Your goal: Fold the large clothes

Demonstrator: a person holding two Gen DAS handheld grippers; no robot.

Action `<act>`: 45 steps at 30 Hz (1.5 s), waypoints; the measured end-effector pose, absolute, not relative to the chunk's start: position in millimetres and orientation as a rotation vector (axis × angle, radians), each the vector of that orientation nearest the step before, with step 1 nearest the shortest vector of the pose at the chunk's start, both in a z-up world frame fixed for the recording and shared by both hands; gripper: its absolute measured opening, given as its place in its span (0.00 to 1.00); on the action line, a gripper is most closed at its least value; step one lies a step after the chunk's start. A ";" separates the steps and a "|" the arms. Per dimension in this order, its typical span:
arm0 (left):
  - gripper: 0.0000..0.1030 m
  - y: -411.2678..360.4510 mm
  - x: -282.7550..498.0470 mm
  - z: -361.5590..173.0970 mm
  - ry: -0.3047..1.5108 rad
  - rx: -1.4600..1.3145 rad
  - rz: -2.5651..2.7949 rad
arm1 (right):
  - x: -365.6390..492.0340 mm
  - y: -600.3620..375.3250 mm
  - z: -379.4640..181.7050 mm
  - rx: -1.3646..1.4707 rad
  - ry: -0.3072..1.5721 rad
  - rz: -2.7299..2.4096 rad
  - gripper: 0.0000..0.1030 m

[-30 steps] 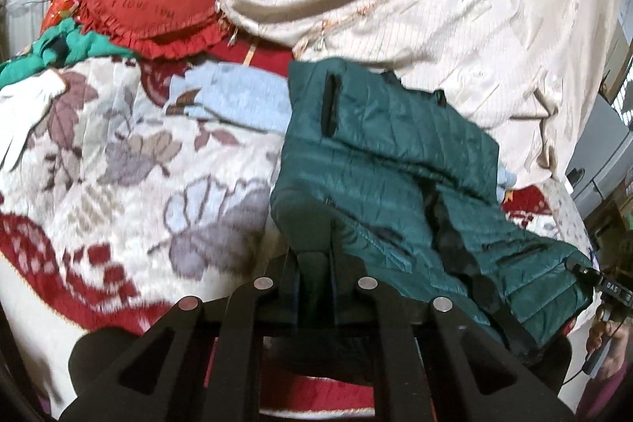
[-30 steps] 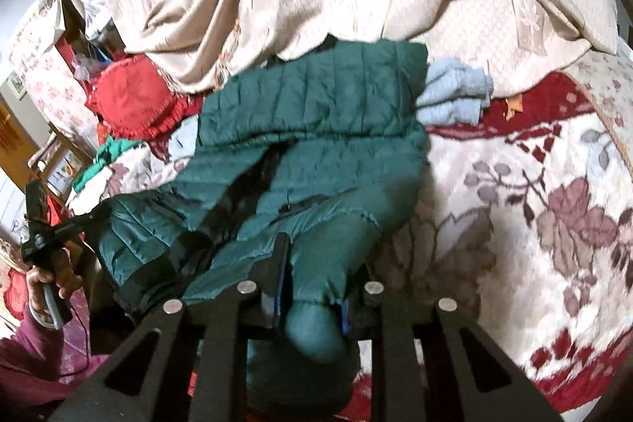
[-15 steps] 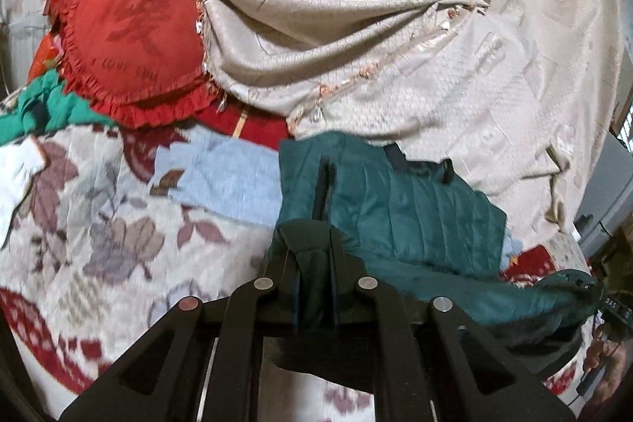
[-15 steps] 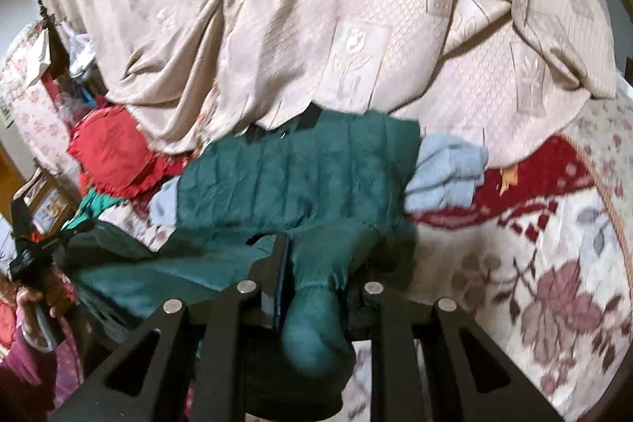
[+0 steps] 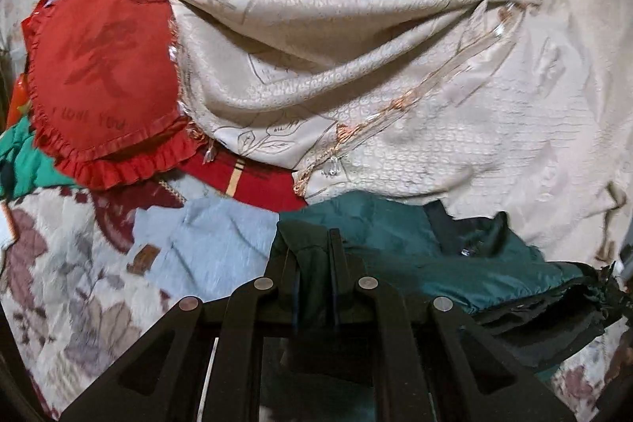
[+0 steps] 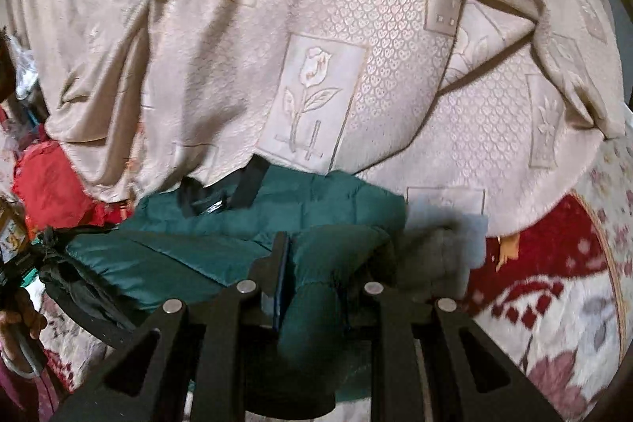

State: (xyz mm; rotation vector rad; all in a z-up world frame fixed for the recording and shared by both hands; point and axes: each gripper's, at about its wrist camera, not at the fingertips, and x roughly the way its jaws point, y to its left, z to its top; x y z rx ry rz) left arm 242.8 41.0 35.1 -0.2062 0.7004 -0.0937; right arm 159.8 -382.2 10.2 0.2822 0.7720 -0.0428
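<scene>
Jaws of both grippers, left (image 5: pixel 314 256) and right (image 6: pixel 312 263), pinch edges of the green jacket (image 6: pixel 253 248), its body just ahead of them on the bed (image 6: pixel 554 303), fold half done, carried edge not yet laid down.

Green jacket (image 5: pixel 395 236): quilted, slightly glossy cloth. Beige blanket (image 6: pixel 356 66): embossed matt cloth. Red cushion (image 5: pixel 103 78): satin sheen, frilled.
</scene>
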 end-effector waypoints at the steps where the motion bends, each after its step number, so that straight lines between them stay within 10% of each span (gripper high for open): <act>1: 0.00 38.8 250.3 31.3 0.707 -0.206 -0.087 | 173.0 -384.8 4.1 0.277 0.790 -0.052 0.19; 10: 0.04 50.1 298.3 -5.9 0.754 -0.379 -0.167 | 248.7 -396.3 -56.8 0.273 0.883 -0.129 0.19; 16: 0.38 88.0 263.3 34.7 0.611 -0.428 -0.182 | 271.0 -394.8 -71.4 0.290 0.907 -0.150 0.19; 24: 0.38 32.4 246.0 8.7 0.700 -0.196 -0.227 | 278.7 -398.4 -72.1 0.360 0.934 -0.161 0.24; 30: 0.35 -1.1 272.2 -32.3 0.757 -0.121 -0.148 | 241.7 -408.9 -24.2 0.489 0.810 -0.029 0.72; 37: 0.35 -6.2 294.2 -35.6 0.772 -0.124 -0.107 | 189.5 -372.1 34.4 0.177 0.583 -0.038 0.75; 45: 0.35 -11.9 308.8 -46.8 0.779 -0.078 -0.079 | 273.1 -319.5 -35.4 0.000 0.835 0.030 0.74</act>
